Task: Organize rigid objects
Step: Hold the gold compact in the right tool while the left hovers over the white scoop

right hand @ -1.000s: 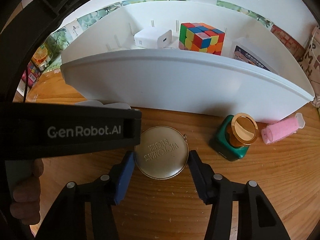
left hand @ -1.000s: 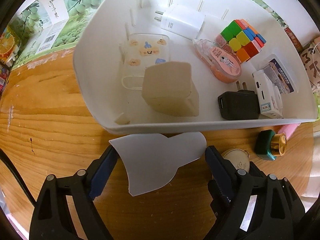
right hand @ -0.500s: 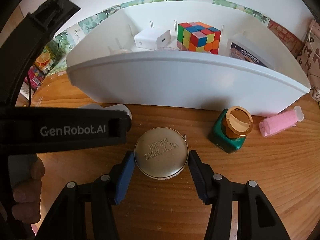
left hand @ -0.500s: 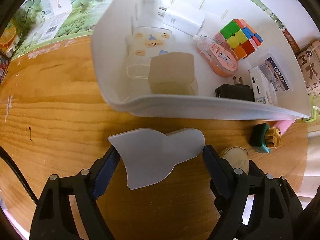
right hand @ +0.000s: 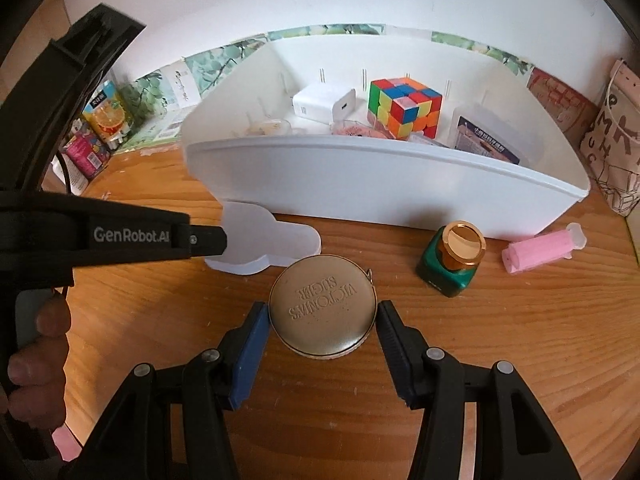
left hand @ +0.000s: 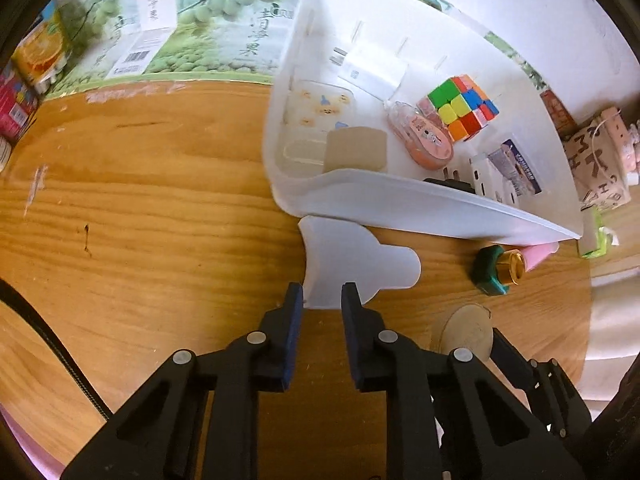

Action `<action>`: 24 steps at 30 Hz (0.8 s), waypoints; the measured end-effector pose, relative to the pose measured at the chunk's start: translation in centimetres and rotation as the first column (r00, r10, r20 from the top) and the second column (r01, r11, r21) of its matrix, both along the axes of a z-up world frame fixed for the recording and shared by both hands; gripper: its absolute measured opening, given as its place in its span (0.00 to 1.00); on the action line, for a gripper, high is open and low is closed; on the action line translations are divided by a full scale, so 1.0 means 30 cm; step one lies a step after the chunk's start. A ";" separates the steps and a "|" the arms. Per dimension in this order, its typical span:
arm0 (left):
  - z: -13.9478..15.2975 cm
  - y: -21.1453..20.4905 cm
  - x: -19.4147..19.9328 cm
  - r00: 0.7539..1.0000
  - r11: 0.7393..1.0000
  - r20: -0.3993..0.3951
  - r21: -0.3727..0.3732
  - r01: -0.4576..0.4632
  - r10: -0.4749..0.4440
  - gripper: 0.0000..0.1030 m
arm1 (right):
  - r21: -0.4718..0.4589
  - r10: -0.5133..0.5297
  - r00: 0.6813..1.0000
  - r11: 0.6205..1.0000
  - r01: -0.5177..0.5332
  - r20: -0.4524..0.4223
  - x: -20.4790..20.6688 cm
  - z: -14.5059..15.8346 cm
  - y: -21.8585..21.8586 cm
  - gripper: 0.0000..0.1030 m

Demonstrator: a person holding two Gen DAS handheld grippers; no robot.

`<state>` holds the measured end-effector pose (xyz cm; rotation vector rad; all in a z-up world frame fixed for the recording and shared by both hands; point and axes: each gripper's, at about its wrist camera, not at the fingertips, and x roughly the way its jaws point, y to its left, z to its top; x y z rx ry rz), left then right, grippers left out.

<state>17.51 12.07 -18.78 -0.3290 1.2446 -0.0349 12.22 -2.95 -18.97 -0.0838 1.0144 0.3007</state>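
Observation:
A flat white bottle-shaped piece (left hand: 352, 260) lies on the wooden table just before the white bin (left hand: 400, 204). My left gripper (left hand: 322, 292) is closing its jaws, and the pads pinch the piece's near edge; in the right wrist view one of its fingertips (right hand: 208, 240) overlaps the piece (right hand: 276, 240). My right gripper (right hand: 322, 312) is shut on a round gold tin (right hand: 324, 304) with embossed lettering, held at its sides above the table. The same tin (left hand: 466, 330) shows at the lower right of the left wrist view.
The bin (right hand: 380, 184) holds a colour cube (right hand: 404, 106), a white charger (right hand: 324, 104), a tape dispenser (left hand: 424, 140), a beige block (left hand: 356, 150) and other small items. A green bottle with a gold cap (right hand: 452, 260) and a pink tube (right hand: 540, 250) lie by the bin's front wall. Cartons line the back left.
My left jaws have gone from wide apart to narrow on the white piece's edge, and that view has drawn back from the bin. The right gripper has risen with the tin.

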 end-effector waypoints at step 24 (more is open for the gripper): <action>-0.041 -0.130 0.091 0.998 0.999 -0.064 -0.025 0.028 -0.029 0.90 | 0.005 -0.059 0.995 0.998 0.059 -0.080 -0.058 -0.053 -0.123 0.54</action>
